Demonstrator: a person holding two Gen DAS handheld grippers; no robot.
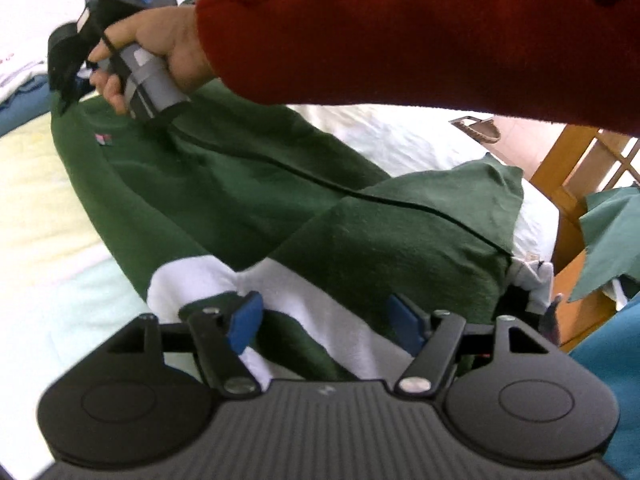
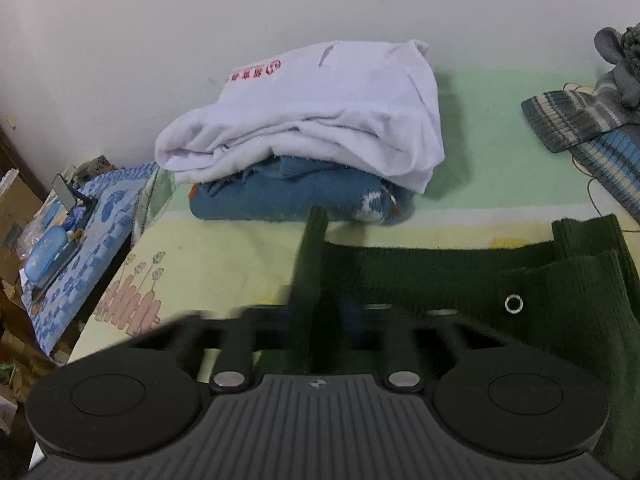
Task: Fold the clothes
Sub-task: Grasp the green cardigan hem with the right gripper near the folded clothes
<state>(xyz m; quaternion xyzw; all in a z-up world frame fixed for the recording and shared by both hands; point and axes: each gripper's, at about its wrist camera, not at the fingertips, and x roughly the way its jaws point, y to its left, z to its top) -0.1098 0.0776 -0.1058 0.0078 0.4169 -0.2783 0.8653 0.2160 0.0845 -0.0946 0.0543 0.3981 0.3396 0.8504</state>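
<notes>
Dark green trousers with a white stripe lie along the bed. My left gripper is open, its blue pads on either side of the striped leg end, just above the cloth. My right gripper, held by a red-sleeved arm, is at the waistband at the far end. In the right wrist view, the ribbed green waistband with a metal eyelet lies ahead, and a fold of it stands up between the blurred fingers of the right gripper, which looks shut on it.
A folded stack, white garment on a blue sweater, sits by the wall. A striped grey knit lies at the right. A cluttered side table stands left of the bed. A wooden chair stands beside the bed.
</notes>
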